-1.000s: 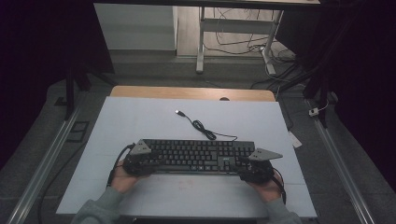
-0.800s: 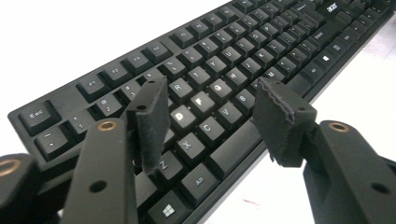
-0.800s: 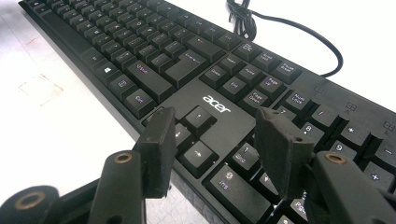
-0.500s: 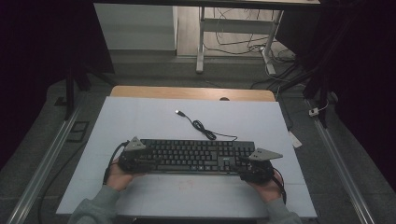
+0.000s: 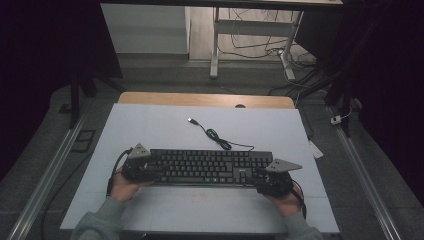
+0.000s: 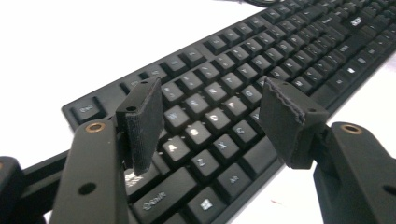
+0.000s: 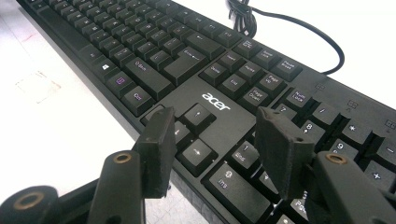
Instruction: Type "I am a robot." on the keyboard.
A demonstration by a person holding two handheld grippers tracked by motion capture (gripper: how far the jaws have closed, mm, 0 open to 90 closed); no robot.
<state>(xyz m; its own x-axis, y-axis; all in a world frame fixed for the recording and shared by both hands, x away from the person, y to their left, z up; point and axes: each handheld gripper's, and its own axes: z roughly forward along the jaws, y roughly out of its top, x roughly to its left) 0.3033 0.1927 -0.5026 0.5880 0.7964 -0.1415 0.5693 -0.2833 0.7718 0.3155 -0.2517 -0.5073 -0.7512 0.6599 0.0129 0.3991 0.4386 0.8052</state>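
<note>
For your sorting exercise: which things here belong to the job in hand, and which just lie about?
In the job:
black Acer keyboard
left gripper, open over the letter keys
right gripper, open over the arrow keys

Lying about:
keyboard's USB cable, loose on the table
white table
white tag at the table's right edge

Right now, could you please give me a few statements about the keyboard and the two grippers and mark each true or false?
1. Both grippers are open. True: the left gripper and right gripper both show spread jaws.
2. The keyboard is white. False: it is black.
3. The cable is plugged in. False: its plug lies loose on the table.
4. The right gripper is at the number-pad end. True.
</note>
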